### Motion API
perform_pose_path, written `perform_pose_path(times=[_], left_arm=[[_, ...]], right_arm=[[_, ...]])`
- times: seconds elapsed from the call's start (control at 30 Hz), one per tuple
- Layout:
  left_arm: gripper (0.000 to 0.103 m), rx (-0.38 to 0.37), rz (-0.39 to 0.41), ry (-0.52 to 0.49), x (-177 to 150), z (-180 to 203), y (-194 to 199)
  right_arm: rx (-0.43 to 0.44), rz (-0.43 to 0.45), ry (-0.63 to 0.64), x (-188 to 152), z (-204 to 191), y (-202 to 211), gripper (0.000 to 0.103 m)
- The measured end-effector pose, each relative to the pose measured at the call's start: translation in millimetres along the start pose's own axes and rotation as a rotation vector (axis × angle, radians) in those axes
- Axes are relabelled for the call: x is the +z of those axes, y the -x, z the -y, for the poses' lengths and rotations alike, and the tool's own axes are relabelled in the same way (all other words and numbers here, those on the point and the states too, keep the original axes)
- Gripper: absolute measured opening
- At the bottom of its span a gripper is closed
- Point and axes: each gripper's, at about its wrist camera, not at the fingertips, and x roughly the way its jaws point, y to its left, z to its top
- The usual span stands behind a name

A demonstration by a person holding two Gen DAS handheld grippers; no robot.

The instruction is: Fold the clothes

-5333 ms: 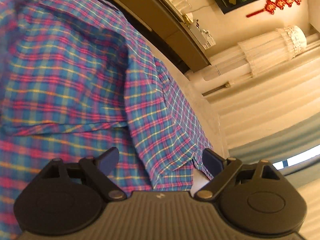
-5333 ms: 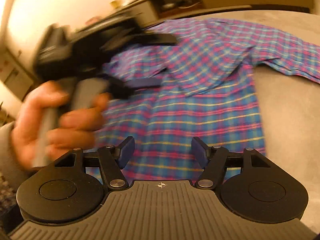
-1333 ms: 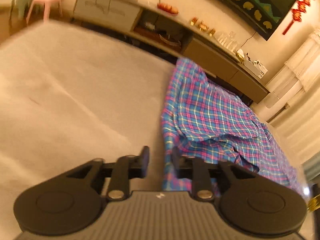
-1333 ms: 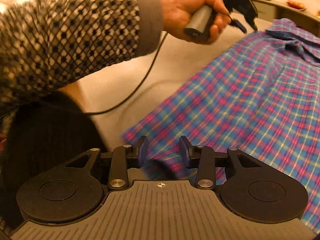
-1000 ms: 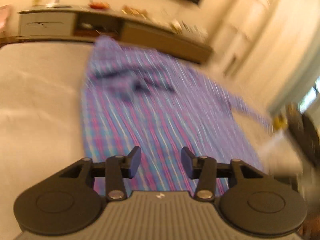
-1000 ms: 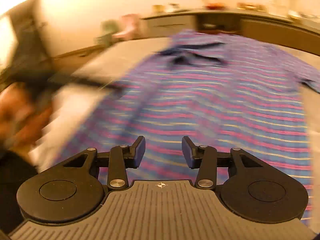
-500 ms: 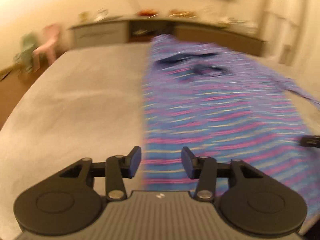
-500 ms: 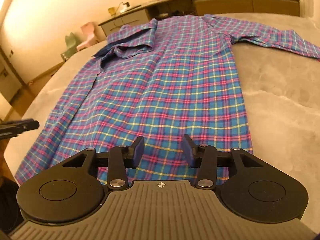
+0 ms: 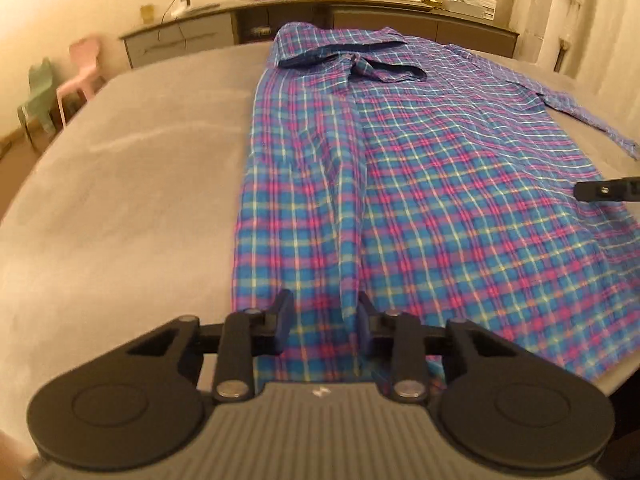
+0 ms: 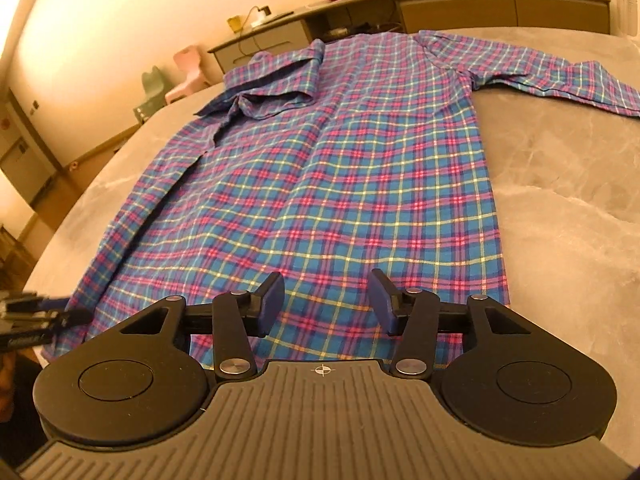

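Grey and broad, the bed [image 10: 560,208] carried a plaid shirt [image 10: 340,168] laid lengthwise, collar toward the far edge by the sideboard [image 9: 400,20], hem at the near edge under both grippers. Five seconds earlier the cloth had been bunched and the left gripper had swung through the right view in a blur; a second ago both grippers had been close on the hem, fingers nearer together. Now the body lay flat, its left side turned in along a straight edge with a long crease running from collar to hem, while the right sleeve [image 10: 560,76] lay stretched out toward the bed's right edge. Judged from that, one side fold looked made and the other side remained spread. The right gripper [image 10: 327,300] hung over the hem near the shirt's right edge, fingers apart with cloth showing between them and nothing held. The left gripper [image 9: 323,322] hung over the hem at the crease, fingers apart as well, the crease running just beside its right finger.
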Motion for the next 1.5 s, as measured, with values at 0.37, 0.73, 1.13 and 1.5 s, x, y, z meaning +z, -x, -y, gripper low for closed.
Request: perform_pose_path(times=[0.37, 0.73, 1.13, 1.5], left_arm=[[0.059, -0.108, 0.057, -0.077, -14.3, 29.5, 12.4], [0.069, -0.245, 0.164, -0.027, 7.4, -1.7, 51.0], [0.068, -0.374, 0.048, -0.001, 42.8, -21.0, -31.9], [0.073, -0.342, 0.045, -0.1, 32.2, -18.3, -39.4]], right_arm=[[0.074, 0.016, 0.217, 66.6, -86.1, 17.1, 0.048], [0.03, -0.113, 0.46, 170.4, -188.2, -219.9, 0.039], [-0.034, 0.022, 0.489, 291.5, -183.9, -299.8, 0.041], [-0.149, -0.156, 0.381, 349.4, -134.5, -422.1, 0.038]])
